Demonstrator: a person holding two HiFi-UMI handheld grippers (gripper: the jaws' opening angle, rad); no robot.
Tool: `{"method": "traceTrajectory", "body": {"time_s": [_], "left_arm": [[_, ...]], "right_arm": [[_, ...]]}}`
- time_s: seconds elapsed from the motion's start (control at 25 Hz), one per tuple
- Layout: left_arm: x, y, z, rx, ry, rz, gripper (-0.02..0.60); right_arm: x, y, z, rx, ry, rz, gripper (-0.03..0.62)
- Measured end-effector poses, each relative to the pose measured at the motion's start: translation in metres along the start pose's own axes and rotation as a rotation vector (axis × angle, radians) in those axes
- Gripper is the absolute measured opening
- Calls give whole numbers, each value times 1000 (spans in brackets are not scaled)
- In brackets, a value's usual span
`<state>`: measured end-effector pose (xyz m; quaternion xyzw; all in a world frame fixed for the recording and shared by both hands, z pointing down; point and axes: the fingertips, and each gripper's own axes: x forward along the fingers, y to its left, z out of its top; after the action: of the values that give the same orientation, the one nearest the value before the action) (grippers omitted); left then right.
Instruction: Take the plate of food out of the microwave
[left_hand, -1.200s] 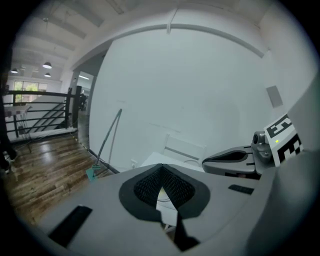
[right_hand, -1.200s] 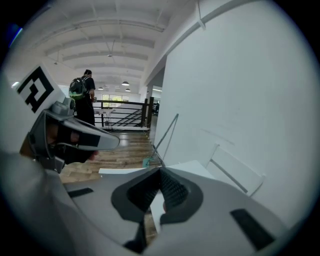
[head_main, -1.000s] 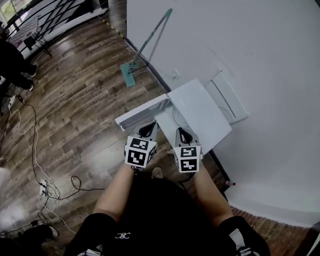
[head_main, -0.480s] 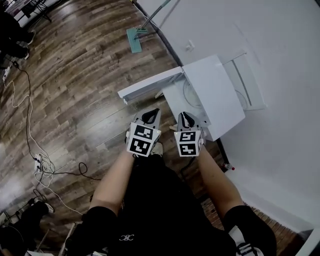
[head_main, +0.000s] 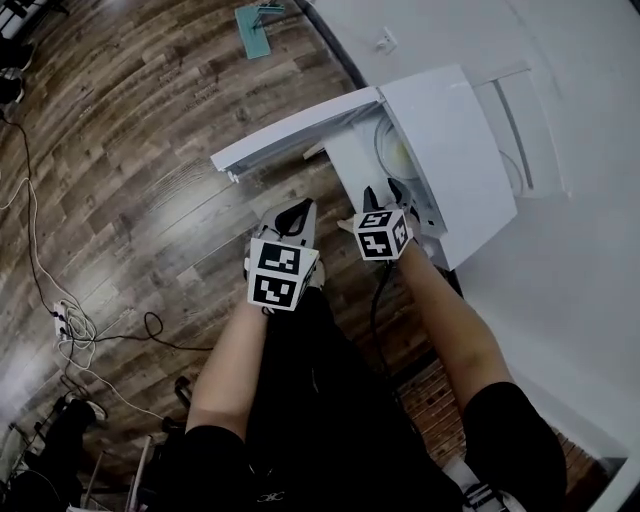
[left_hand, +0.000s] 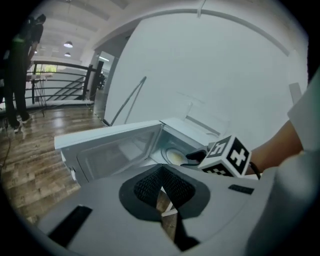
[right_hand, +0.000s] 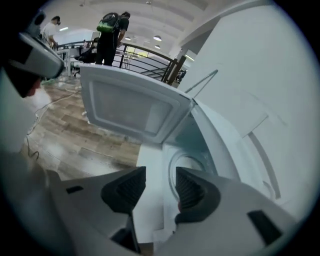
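Parting just now, empty, right tool (right_hand: 159, 186); left tool (left_hand: 161, 189) together, its view showing the plate (left_hand: 174, 157).

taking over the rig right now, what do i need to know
Left gripper: shut, empty, in front of the microwave.
Right gripper: jaws have just been opening, nothing between them, at the microwave's mouth.
Plate of food: inside the microwave; door wide open.
Done: door open.
Left to do: grip the plate's rim, draw it out.
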<state>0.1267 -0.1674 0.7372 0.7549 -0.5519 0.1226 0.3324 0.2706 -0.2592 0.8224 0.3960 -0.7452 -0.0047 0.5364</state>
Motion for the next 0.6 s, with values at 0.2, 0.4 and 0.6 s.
{"method": "traceTrajectory", "body": {"time_s": [0.2, 0.4, 0.6], "left_arm": [[12, 5, -47, -67, 24, -13, -3], [22, 6, -92, -108, 69, -25, -3], [29, 7, -114, -120, 97, -41, -3]], "right_arm": [[65, -20, -37, -34, 112, -58, 190], [106, -27, -48, -86, 138, -57, 220], [132, -35, -61, -87, 188, -46, 252]]}}
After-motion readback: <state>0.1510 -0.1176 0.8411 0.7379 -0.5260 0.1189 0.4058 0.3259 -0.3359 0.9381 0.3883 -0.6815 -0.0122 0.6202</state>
